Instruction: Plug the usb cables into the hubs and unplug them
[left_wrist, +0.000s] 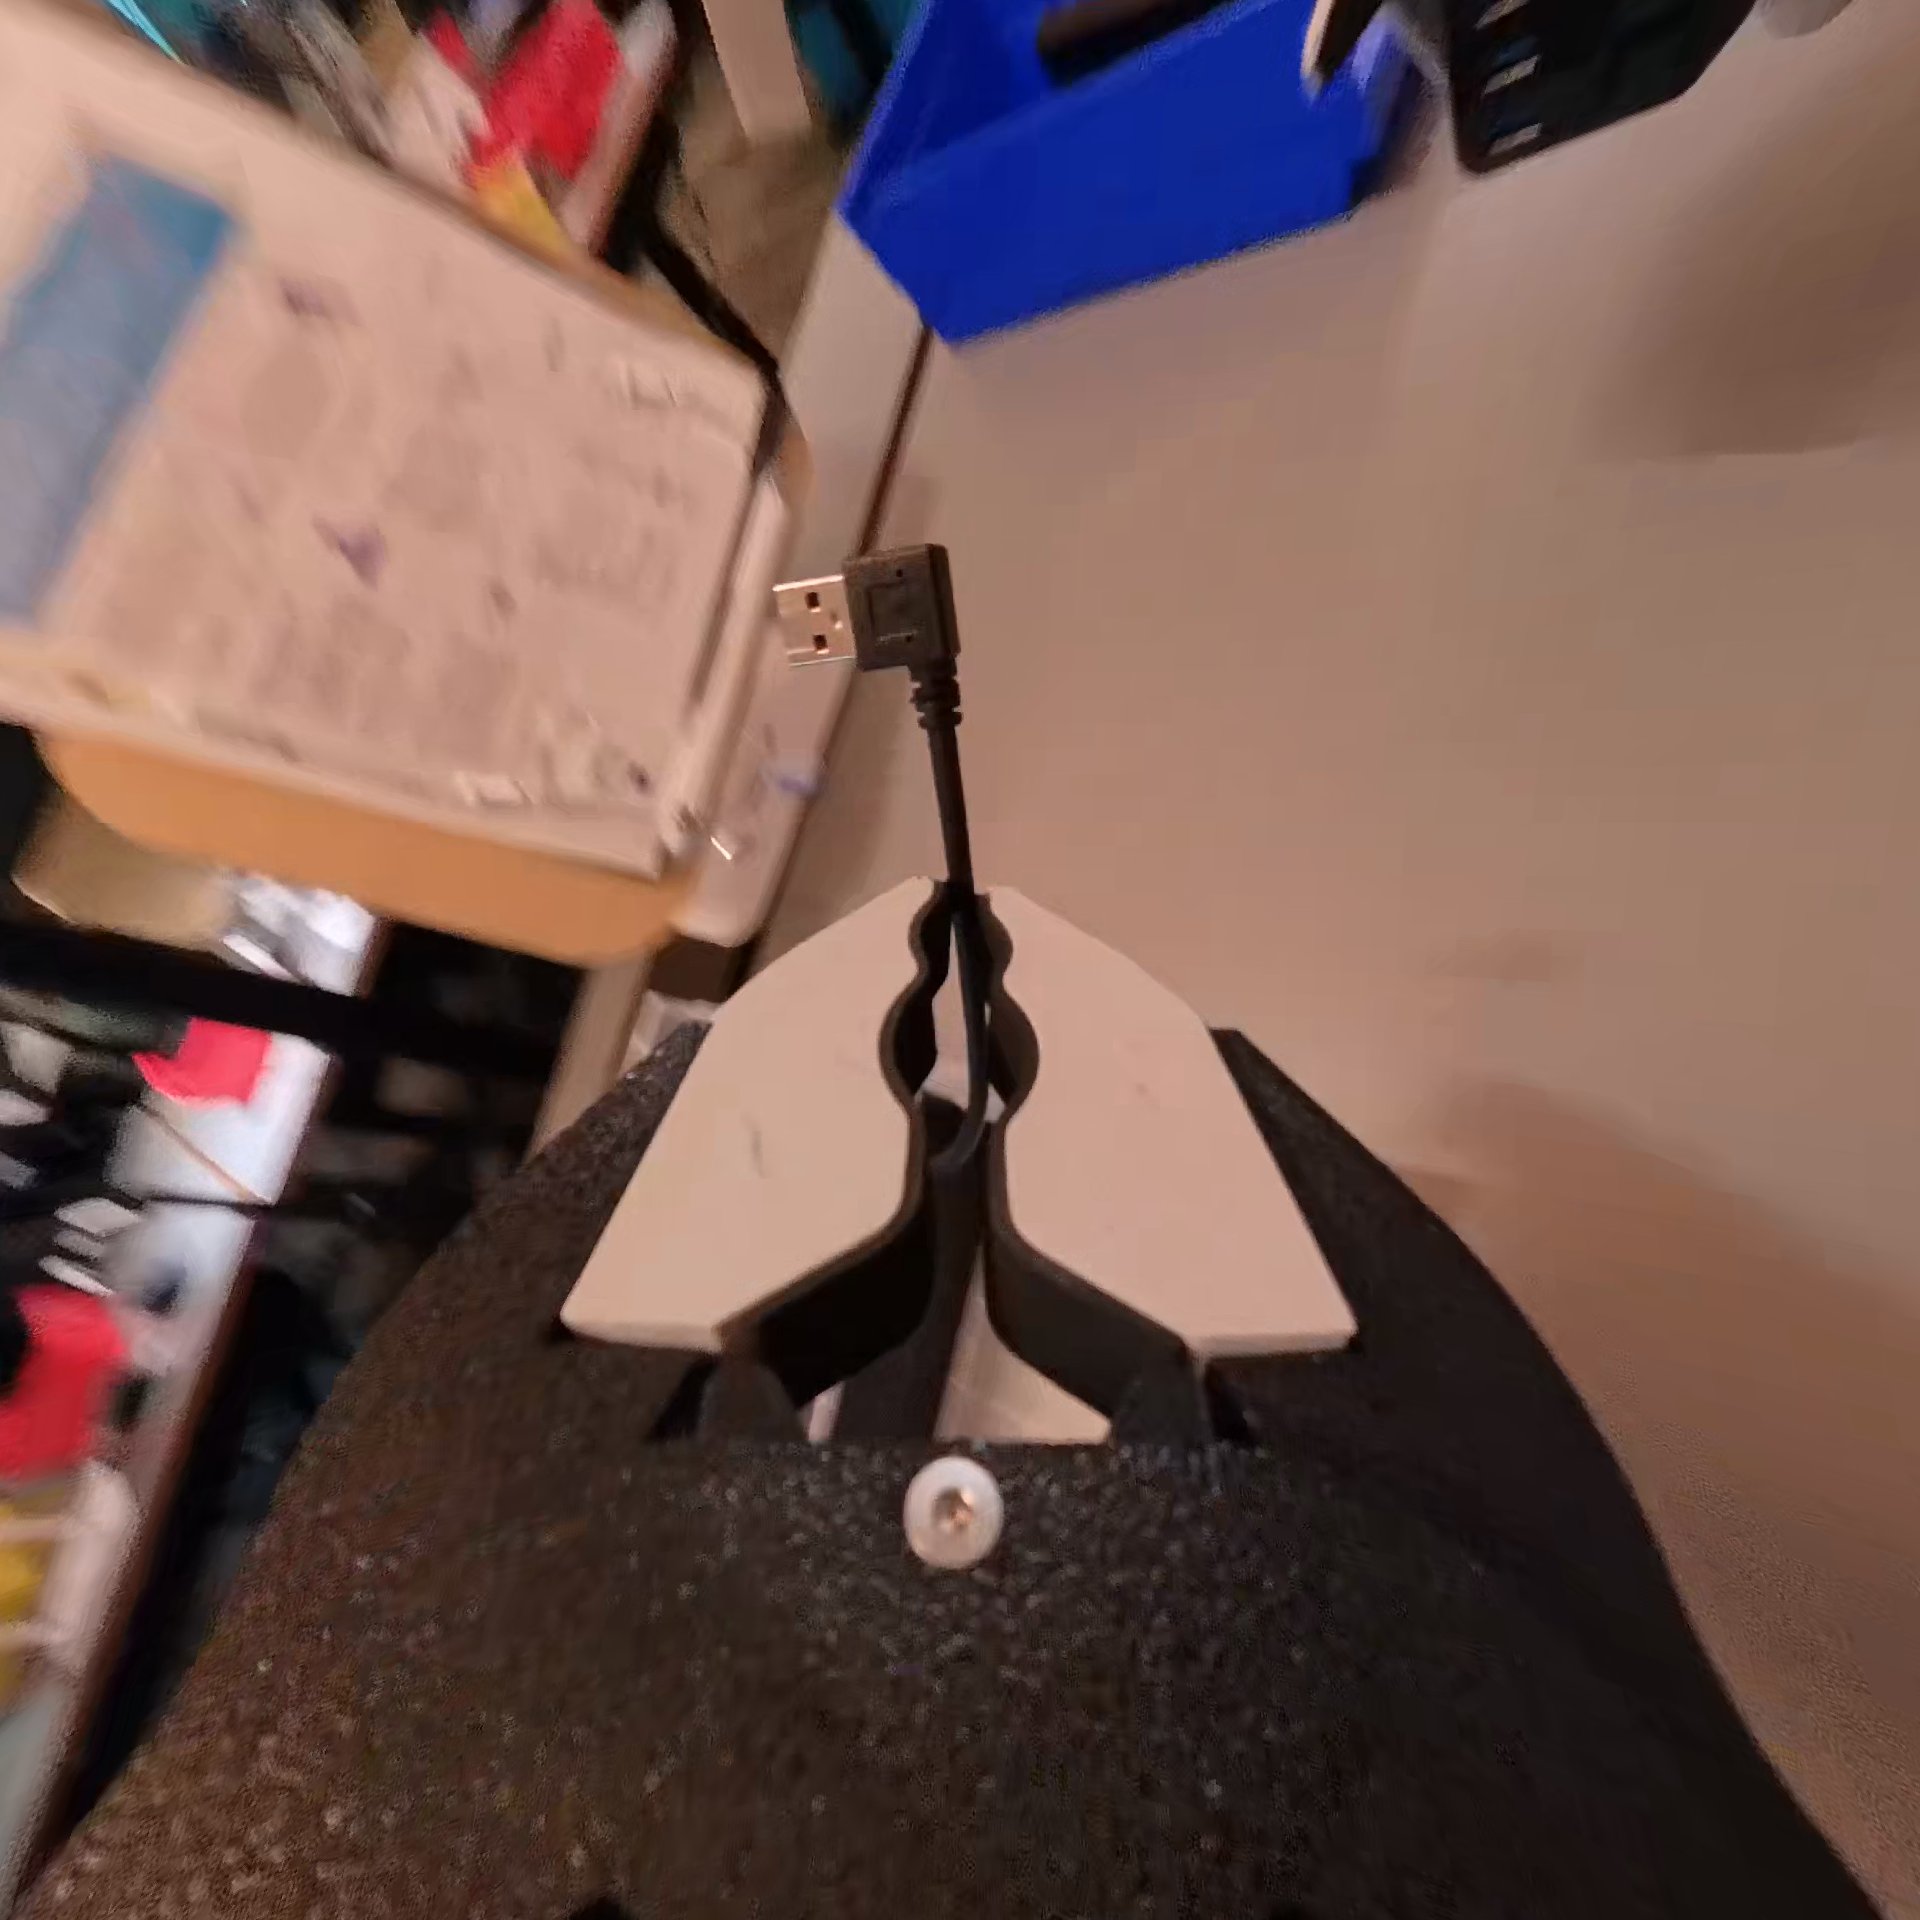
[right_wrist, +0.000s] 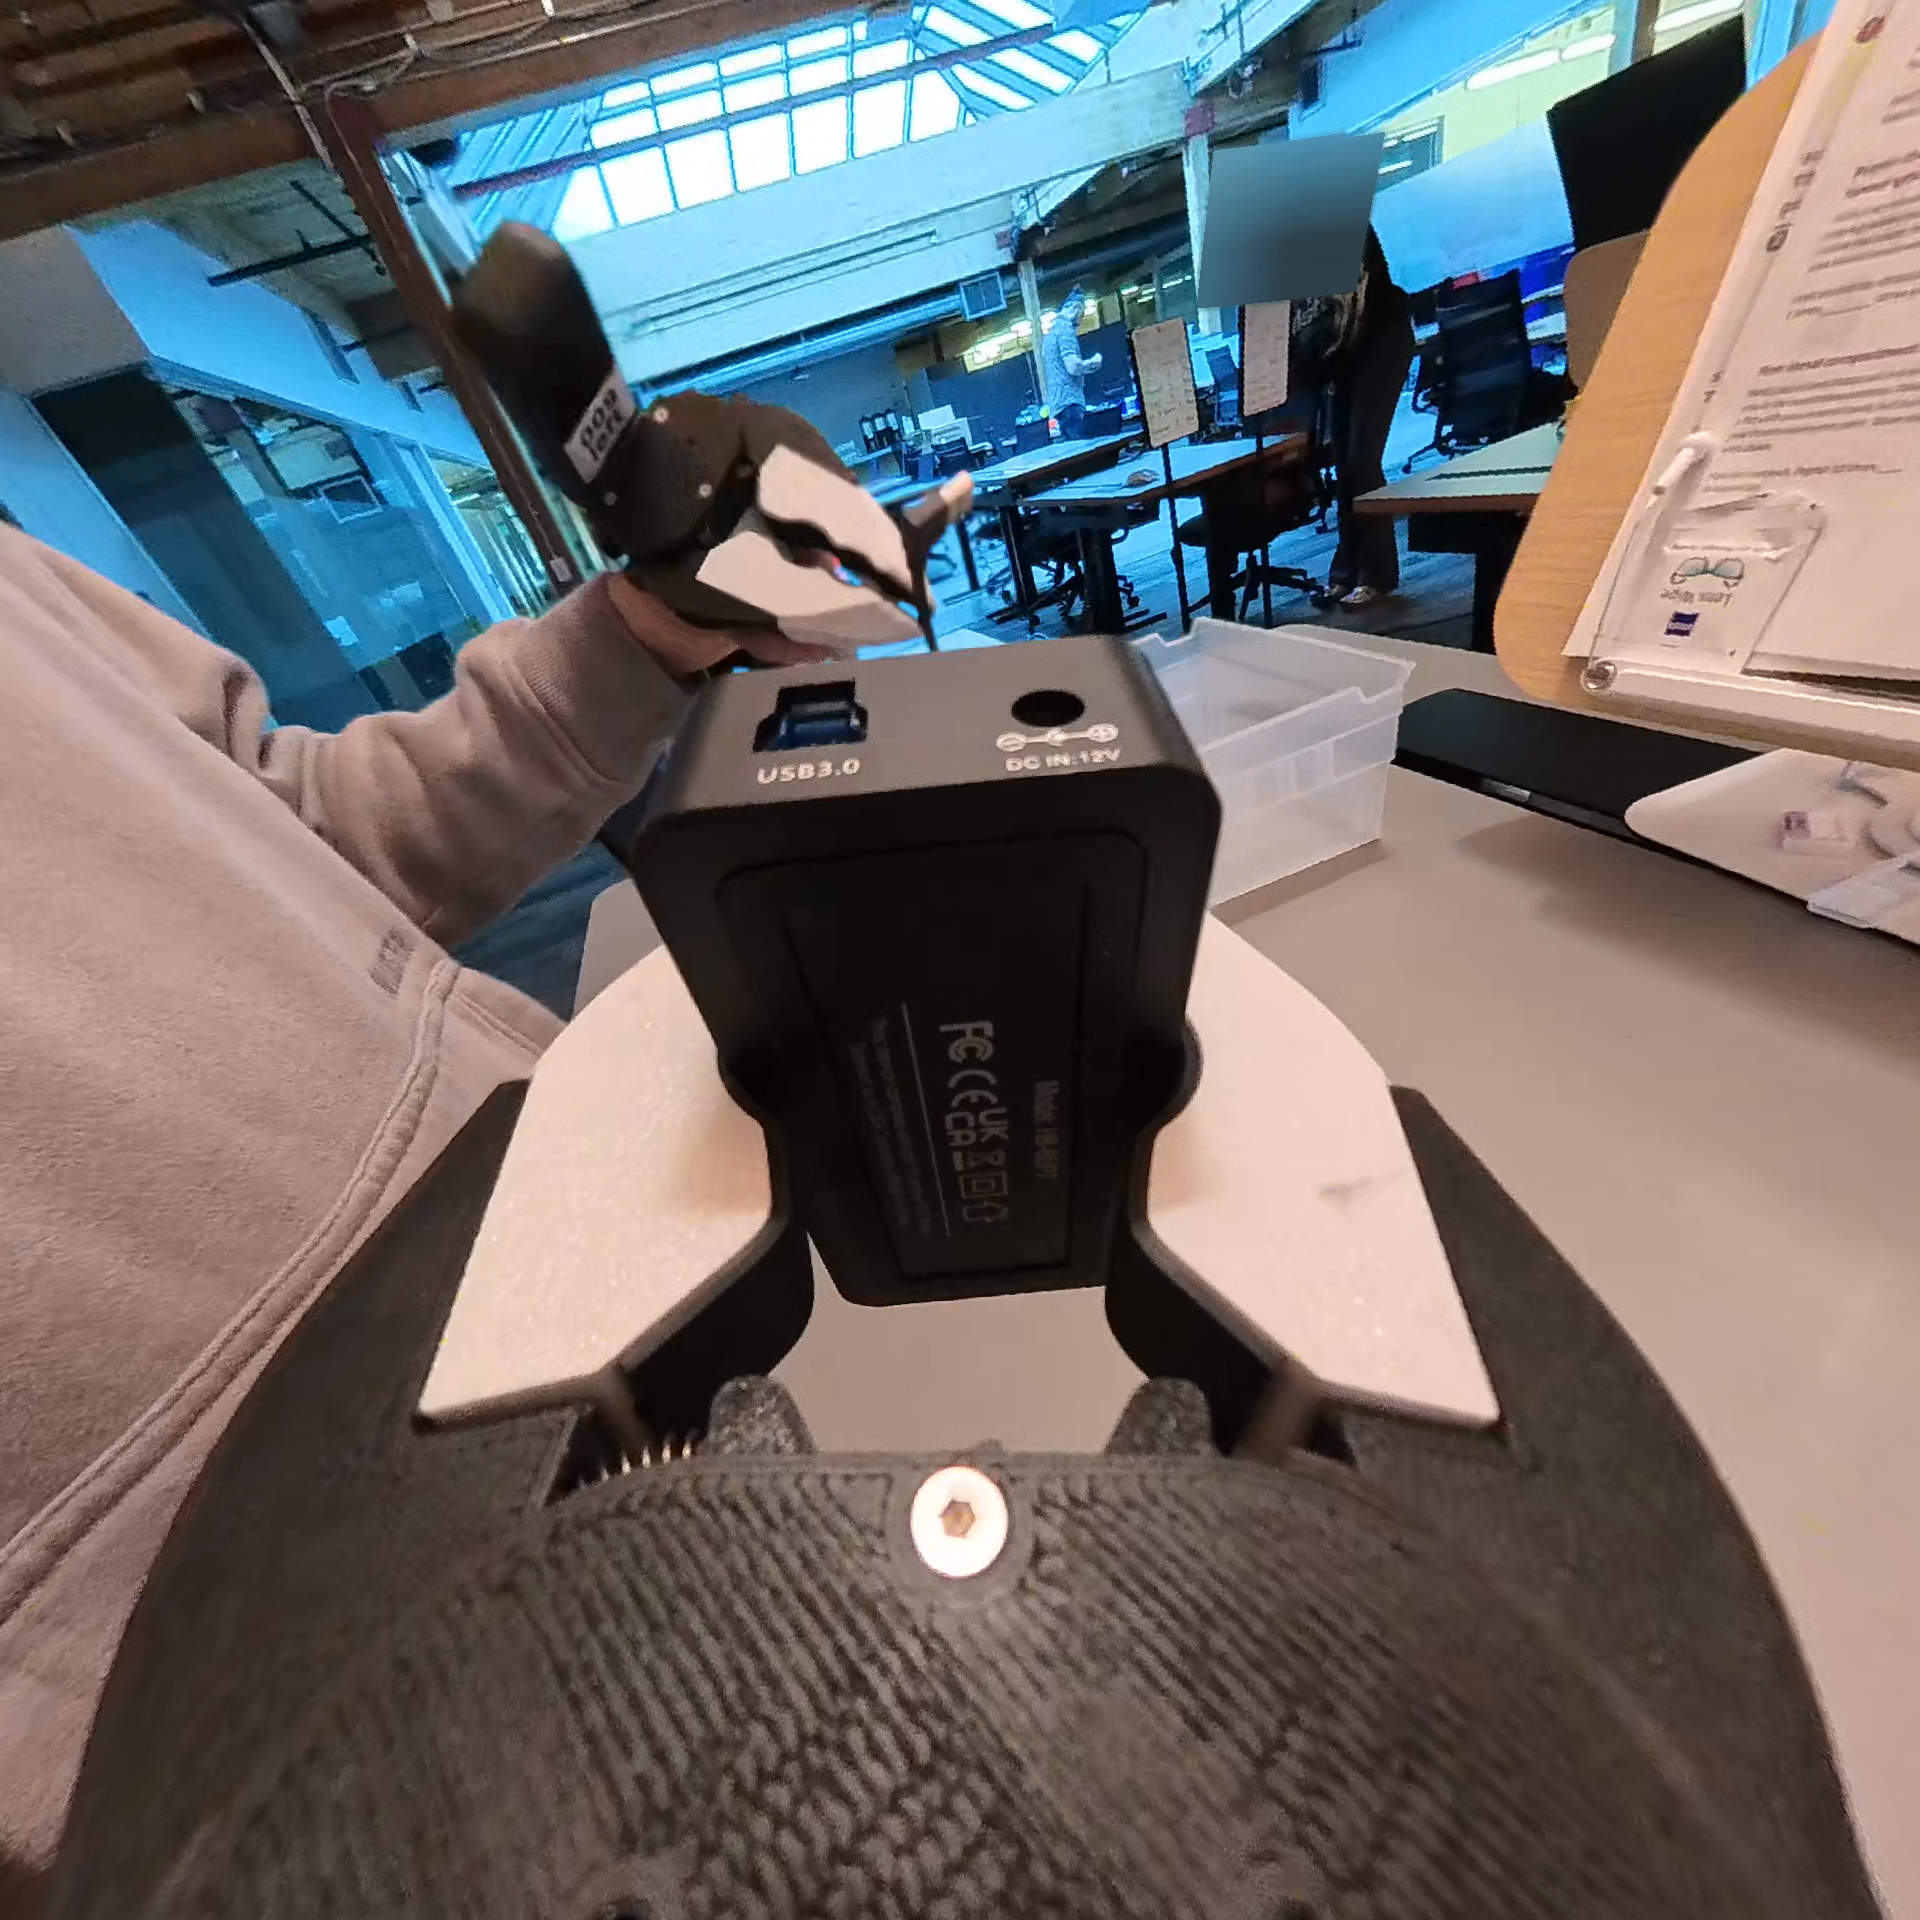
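Observation:
My left gripper (left_wrist: 961, 891) is shut on a thin black USB cable (left_wrist: 954, 800). The cable's right-angle plug (left_wrist: 868, 608) sticks up past the fingertips, its metal end pointing left, in the air and plugged into nothing. My right gripper (right_wrist: 951, 1049) is shut on a black USB hub (right_wrist: 925, 935), held up with its underside facing the camera and its end with a blue port and a round socket on top. The left gripper (right_wrist: 831, 561) also shows in the right wrist view, held in a hand just behind and left of the hub, cable dangling from it. A black hub (left_wrist: 1558, 73) shows at the top right of the left wrist view.
A blue bin (left_wrist: 1101, 177) stands on the beige table (left_wrist: 1403, 727). A clipboard with papers (left_wrist: 395, 520) leans at the left, also seen in the right wrist view (right_wrist: 1714, 416). A clear plastic bin (right_wrist: 1288, 748) sits behind the hub. A grey sleeve (right_wrist: 260, 883) fills the left.

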